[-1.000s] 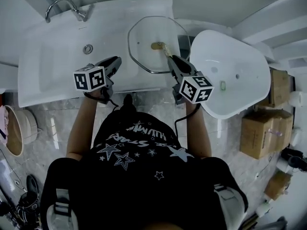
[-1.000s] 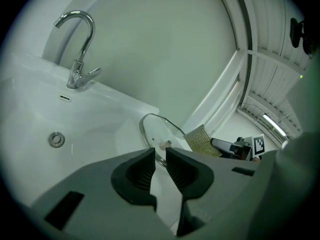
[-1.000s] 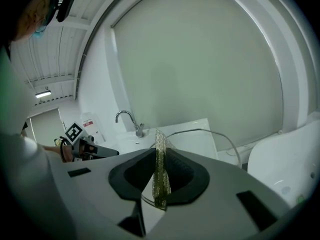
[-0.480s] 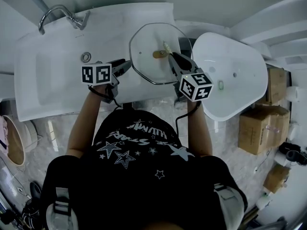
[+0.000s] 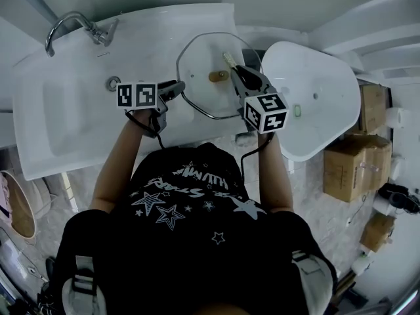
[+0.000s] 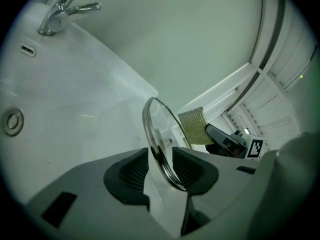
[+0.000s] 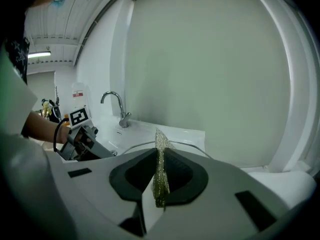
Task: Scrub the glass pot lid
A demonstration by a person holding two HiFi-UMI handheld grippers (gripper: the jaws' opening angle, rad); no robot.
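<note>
Right gripper [image 5: 237, 75] is clamped on a gold-green mesh scrub cloth [image 7: 160, 174]. The cloth stands on edge between the pads, and its long side runs out along the jaws past their tips. In the head view the cloth's free end sits over the glass lid [image 5: 203, 84], just beside the lid's brass knob [image 5: 218, 76]; we can't tell if it touches the glass.

Left gripper [image 5: 176, 88] has just been opening. Its jaws are apart with the lid's left rim between them and a gap on each side, so the pads aren't pressing.

The lid lies over the right end of the white sink [image 5: 79, 110], with its broad face turned up toward the head camera. It is seen nearly edge-on from the left gripper view. It's round, so there's no real long axis. We can't tell whether the knob is on the top or the underside.

The sink has a drain [image 5: 113, 83] and a faucet [image 5: 72, 25] at the far left corner. A second white basin [image 5: 315, 104] is just right of the lid.

The grippers cover the lid's near left and right edges, and the person's torso hides the floor below. Cardboard boxes [image 5: 351, 169] stand at the right.
</note>
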